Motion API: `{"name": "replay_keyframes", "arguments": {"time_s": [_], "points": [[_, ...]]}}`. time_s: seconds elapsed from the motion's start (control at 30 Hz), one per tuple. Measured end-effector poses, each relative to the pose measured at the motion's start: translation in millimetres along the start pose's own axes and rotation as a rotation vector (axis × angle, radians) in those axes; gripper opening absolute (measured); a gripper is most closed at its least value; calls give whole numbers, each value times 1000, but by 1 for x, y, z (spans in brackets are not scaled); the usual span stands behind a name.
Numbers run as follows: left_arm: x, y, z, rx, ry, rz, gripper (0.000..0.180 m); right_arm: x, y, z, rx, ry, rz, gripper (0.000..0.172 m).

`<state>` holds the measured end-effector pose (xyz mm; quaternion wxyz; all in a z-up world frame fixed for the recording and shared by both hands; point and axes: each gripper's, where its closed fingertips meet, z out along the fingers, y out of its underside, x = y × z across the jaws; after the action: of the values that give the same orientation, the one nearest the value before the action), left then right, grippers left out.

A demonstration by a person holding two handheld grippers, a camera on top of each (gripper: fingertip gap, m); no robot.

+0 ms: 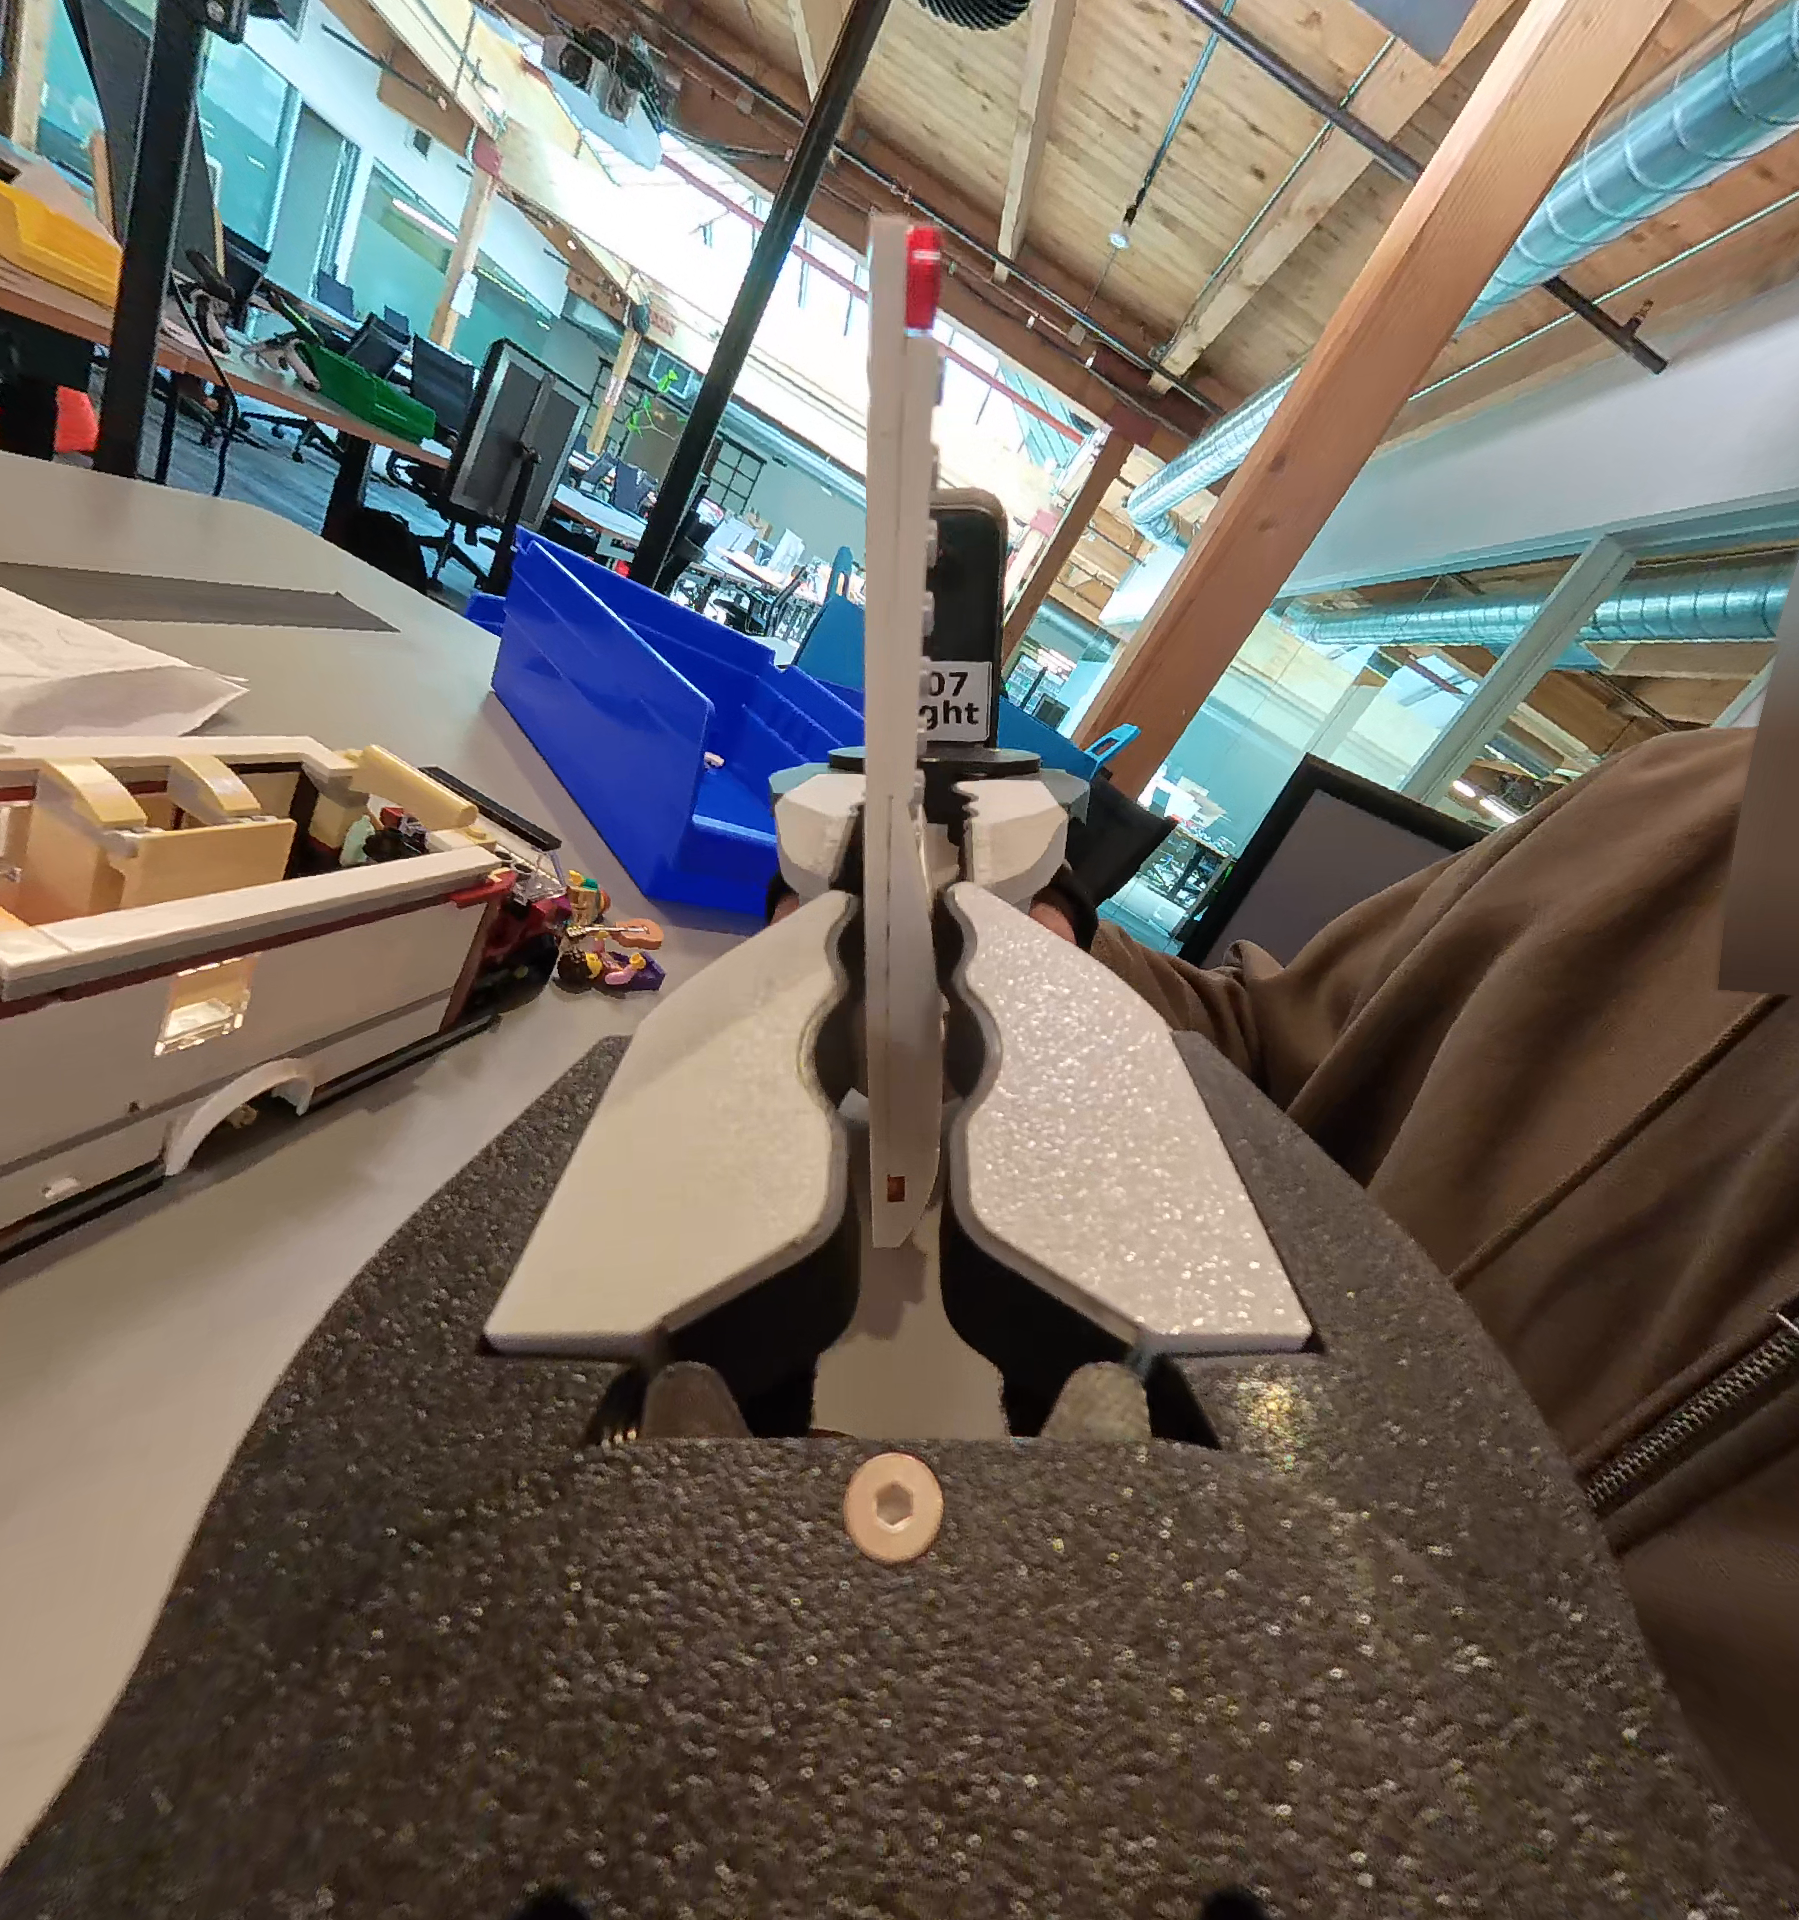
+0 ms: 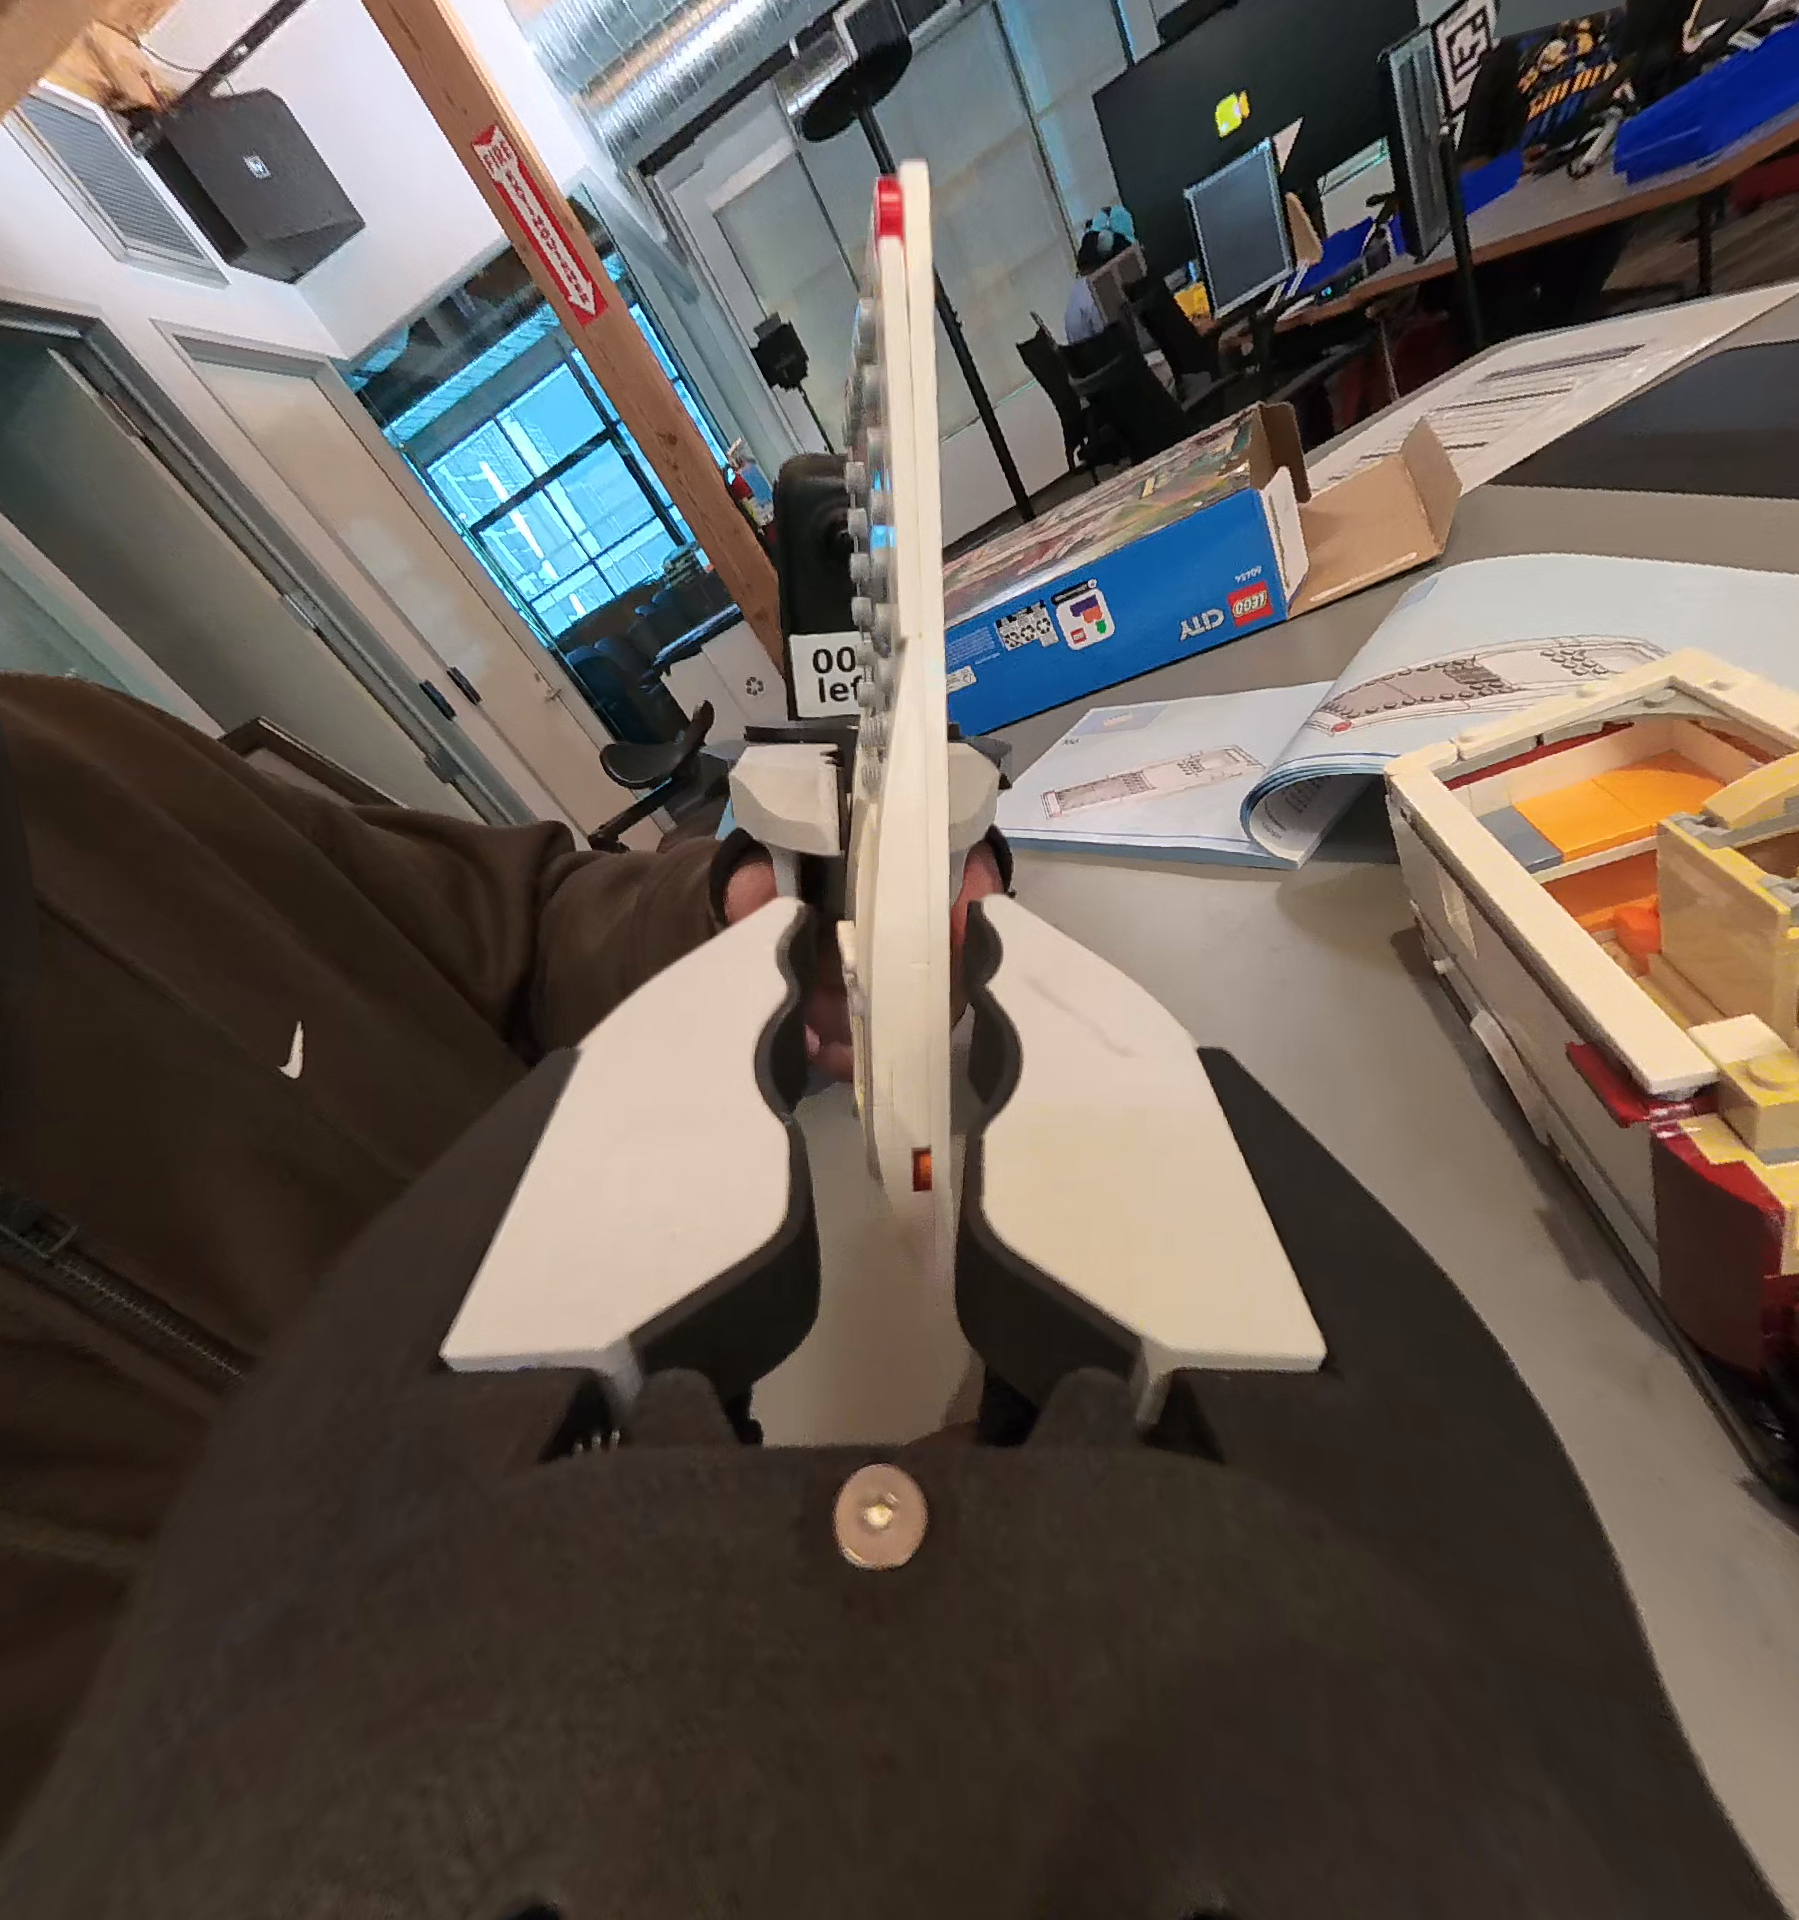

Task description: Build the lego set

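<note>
Left wrist view: the left gripper (image 1: 893, 935) has its jaws nearly closed on a white brick-built panel (image 1: 895, 623) that stands on edge, a red piece (image 1: 922, 275) at its top. Just beyond, the right gripper (image 1: 921, 831) faces it around the panel's far part. In the right wrist view that gripper's (image 2: 890, 935) jaws stand a little apart, with gaps on both sides of the panel. To the left on the grey counter (image 1: 95, 1403) sits a white brick-built camper van (image 1: 199, 935), roofless, minifigures (image 1: 604, 940) beside its end. Farther back lie a blue bin (image 1: 614, 707), an open instruction booklet (image 2: 1238, 769) and a blue set box (image 2: 1134, 592)
</note>
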<state>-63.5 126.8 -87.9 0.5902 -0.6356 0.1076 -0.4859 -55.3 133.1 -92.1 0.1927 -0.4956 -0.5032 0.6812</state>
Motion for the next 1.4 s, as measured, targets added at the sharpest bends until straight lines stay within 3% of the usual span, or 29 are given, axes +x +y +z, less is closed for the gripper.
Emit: {"name": "replay_keyframes", "arguments": {"time_s": [0.1, 0.73, 1.4], "points": [[2, 0, 1, 2, 15, -3, 13, -1, 1, 1, 3, -9, 0, 16], [-5, 6, 5, -7, 4, -116, 21, 8, -6, -3, 88, -3, 91, 14], [-3, 7, 5, -7, 29, -137, 14, 5, -9, -1, 125, -35, 143, 14]]}}
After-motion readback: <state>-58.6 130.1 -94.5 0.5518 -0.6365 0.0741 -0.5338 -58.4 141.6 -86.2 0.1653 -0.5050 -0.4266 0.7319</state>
